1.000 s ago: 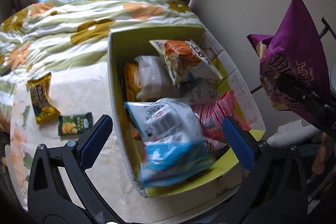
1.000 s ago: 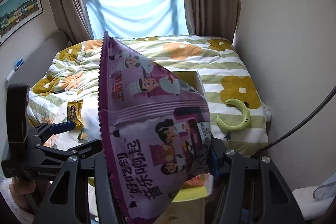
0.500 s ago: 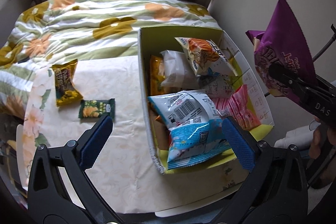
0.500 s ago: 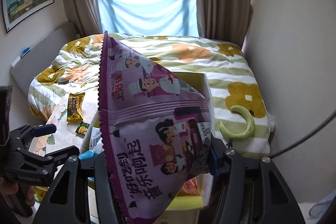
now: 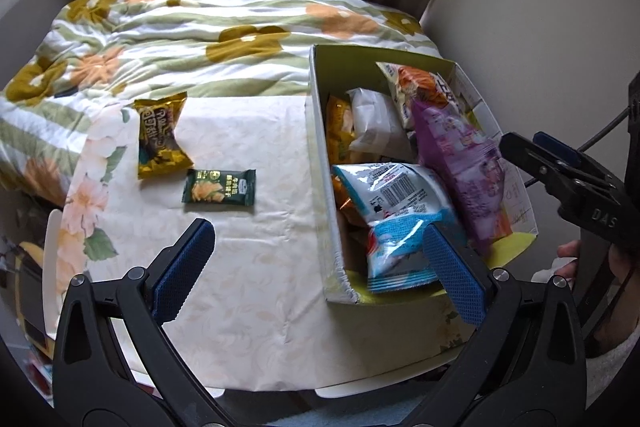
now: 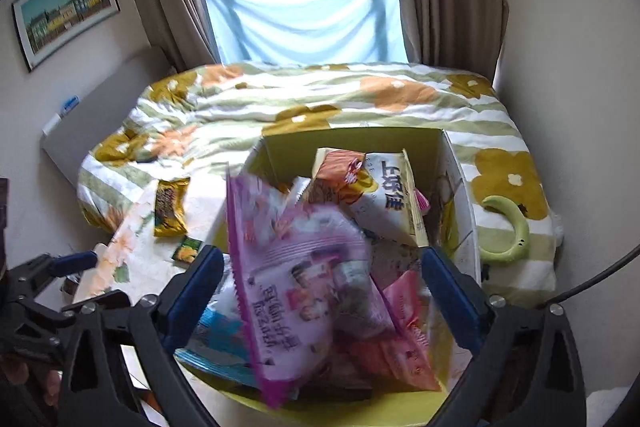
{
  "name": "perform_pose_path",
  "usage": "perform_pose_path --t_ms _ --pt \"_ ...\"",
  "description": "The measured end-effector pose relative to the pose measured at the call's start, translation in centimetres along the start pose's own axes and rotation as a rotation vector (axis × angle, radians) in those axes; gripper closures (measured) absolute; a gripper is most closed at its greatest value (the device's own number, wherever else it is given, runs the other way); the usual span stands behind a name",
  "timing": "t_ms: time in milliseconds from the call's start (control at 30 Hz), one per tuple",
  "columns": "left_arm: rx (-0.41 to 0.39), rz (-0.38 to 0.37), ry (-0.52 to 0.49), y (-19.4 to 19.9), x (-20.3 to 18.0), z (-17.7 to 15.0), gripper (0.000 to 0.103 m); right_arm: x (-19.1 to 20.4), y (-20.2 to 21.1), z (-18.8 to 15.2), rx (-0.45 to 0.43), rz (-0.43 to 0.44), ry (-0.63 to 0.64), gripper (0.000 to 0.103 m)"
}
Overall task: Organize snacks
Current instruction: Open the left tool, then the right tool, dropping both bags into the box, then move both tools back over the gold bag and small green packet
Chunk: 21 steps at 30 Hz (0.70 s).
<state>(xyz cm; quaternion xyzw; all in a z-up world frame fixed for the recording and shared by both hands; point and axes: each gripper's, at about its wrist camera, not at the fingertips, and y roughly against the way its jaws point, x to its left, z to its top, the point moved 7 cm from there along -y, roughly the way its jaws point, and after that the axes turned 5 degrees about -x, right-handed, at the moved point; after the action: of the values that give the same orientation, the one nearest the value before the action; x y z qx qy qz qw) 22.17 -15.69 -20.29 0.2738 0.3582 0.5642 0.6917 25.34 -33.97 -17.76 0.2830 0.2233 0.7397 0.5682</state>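
Both grippers, left (image 5: 316, 267) and right (image 6: 320, 291), spread wide, gripping nothing. Purple bag (image 6: 304, 279) blurred, probably mid-drop into box (image 6: 460, 195); might slide off crowded pile. Two packets (image 5: 218, 186) remaining on counter (image 5: 256, 267).

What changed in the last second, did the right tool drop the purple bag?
Yes. The right tool has opened and let go of the purple bag, which now lies in the box on the other snacks. The left tool stays open and empty. The gold packet and green packet remain on the table.
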Motion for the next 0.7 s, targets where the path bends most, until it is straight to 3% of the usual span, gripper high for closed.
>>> perform_pose_path --t_ms 300,567,700 --pt "0.009 -0.026 0.002 0.1 0.0 -0.7 0.000 -0.3 1.7 -0.7 -0.005 -0.031 -0.021 0.004" --pt "-0.066 0.000 0.033 3.7 1.8 0.2 0.000 0.5 4.6 0.3 -0.054 -0.064 0.025 0.004" --pt "-0.109 0.045 0.054 6.1 4.0 0.5 0.000 2.1 6.0 0.8 -0.085 -0.034 0.040 0.004"
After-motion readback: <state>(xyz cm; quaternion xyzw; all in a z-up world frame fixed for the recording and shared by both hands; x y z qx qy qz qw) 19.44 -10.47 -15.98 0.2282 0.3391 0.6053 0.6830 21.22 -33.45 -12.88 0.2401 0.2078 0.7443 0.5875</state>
